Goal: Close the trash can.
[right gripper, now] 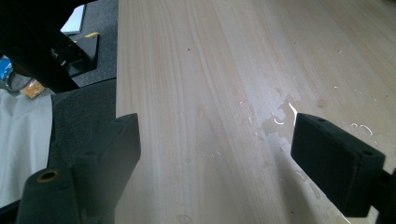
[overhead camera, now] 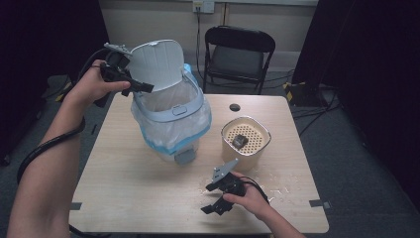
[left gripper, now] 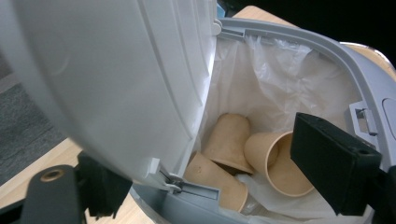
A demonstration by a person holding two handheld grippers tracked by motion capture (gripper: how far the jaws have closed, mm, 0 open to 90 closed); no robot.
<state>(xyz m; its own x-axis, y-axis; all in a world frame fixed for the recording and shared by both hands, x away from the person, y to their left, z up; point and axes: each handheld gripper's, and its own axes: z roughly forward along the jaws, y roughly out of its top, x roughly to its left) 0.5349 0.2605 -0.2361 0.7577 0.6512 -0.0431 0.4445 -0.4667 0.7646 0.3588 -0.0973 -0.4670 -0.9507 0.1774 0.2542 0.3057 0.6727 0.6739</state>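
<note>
A grey-white bin (overhead camera: pixel 173 110) with a clear plastic liner (left gripper: pixel 280 84) stands at the table's back left, its lid (overhead camera: pixel 158 62) raised. Three tan paper cups (left gripper: pixel 231 140) lie in the liner. My left gripper (overhead camera: pixel 138 88) is held high at the bin's left, open. The lid's (left gripper: pixel 116 79) lower edge lies between its jaws without being pressed; one jaw is outside under the lid, the other over the bin's mouth. My right gripper (overhead camera: pixel 207 199) rests low near the table's front edge, open, with bare wet wood (right gripper: pixel 278 116) between its jaws.
A cream container (overhead camera: pixel 246 146) with a perforated top stands right of the bin, a small dark object (overhead camera: pixel 240 141) on it. Water drops (overhead camera: pixel 267 183) spread in front of it. A black folding chair (overhead camera: pixel 239 52) stands behind the table.
</note>
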